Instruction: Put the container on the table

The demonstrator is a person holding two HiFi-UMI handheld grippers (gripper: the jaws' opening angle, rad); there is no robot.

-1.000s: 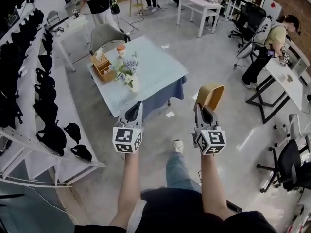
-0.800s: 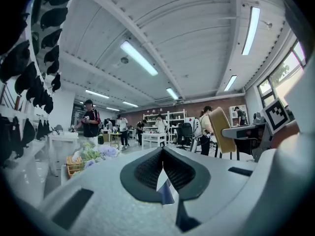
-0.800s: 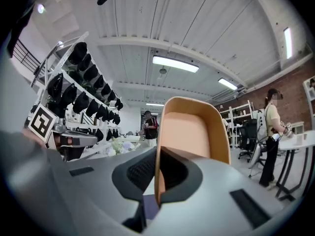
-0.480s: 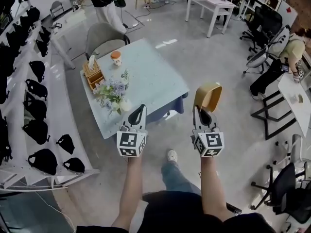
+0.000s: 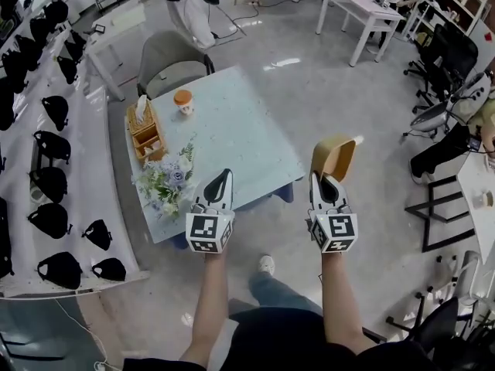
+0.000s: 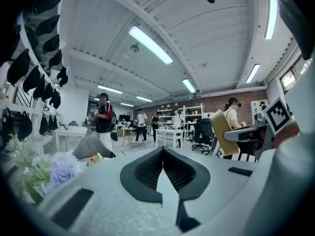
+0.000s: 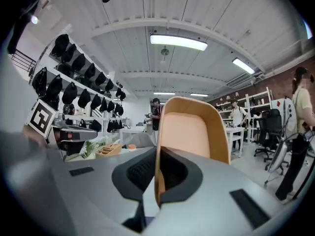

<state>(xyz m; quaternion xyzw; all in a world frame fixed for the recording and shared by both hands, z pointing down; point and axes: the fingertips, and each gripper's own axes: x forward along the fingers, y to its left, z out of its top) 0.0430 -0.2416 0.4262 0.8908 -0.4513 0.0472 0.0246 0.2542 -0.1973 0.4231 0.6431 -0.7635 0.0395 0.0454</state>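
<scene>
Right tongs [image 5: 326,178] are clamped on the container [image 5: 334,157]; the right gripper view shows one tan wall pinched edge-on between the jaws, hollow side in view; gripping by a side wall leaves the base free, so it can go down flat with nothing under it. In the head view the container is right of centre, in the air over bare floor, just off the right-hand edge of the surface [image 5: 247,134]; not touching it; not placed yet.

Left tongs [image 5: 220,179] are closed on nothing; the left gripper view shows the tips meeting with only the room behind them; they hang over the near edge of the surface, just beside the flower bunch [image 5: 165,184]; my read: parked out of the way, no job in this step.

Everything on the surface is on its left side: flowers at lower left, wooden organiser [image 5: 145,130] above them, orange-topped cup [image 5: 183,100] nearer the top; centre and right are bare, so that's the obvious drop zone and the side nearest your right hand.

Judgement: you're in the carry phase; next move needs a swing left and forward over the bare patch, then a lowering with the base level; a single-wall grip may let the container pivot, so go slow; release only once the base sits flat.
</scene>
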